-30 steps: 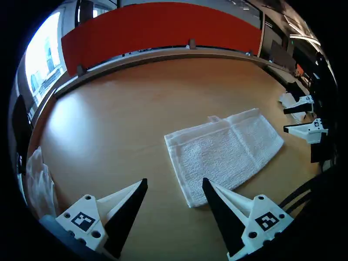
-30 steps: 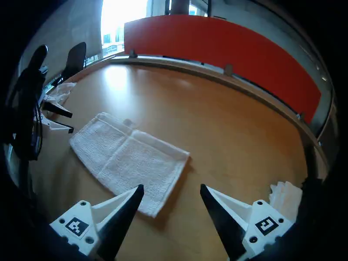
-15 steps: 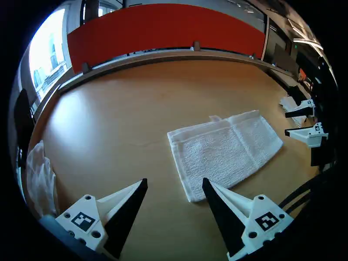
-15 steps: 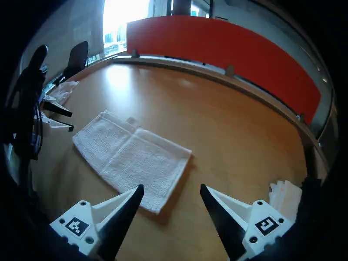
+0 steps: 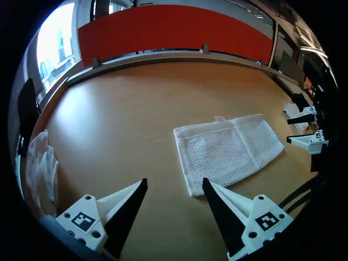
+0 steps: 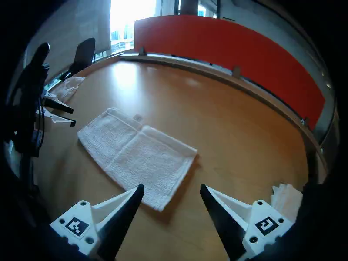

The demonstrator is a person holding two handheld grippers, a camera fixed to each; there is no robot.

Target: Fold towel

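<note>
While both grippers hang above the wooden table (image 5: pixel 130 113) with nothing between their fingers, the white towel (image 5: pixel 228 150) lies flat on it, folded into a rectangle, on the near side of the table from the red partition (image 5: pixel 174 26).

In the left gripper view, the left gripper (image 5: pixel 174 179) has its two black-faced fingers spread well apart. The towel's nearest corner lies just beside the tip of its right-hand finger, and the rest of the cloth stretches away past that finger, off to the side of the gap. At the towel's far end, the right gripper (image 5: pixel 288 130) points at its short edge, fingers parted, near the cloth but apart from it.

In the right gripper view, the right gripper (image 6: pixel 171 185) is likewise spread wide. The towel (image 6: pixel 137 156) lies ahead of its left-hand finger, with the nearest corner reaching just into the gap between the tips, below them. The left gripper (image 6: pixel 74 118) shows beyond the towel's other end, fingers apart.

A small fabric tag (image 6: pixel 138 117) sticks out from the towel's long edge on the side facing the red partition; it is too small to read. Square black-and-white markers (image 5: pixel 83 221) sit on the white bases of the fingers; they carry patterns, not words.
</note>
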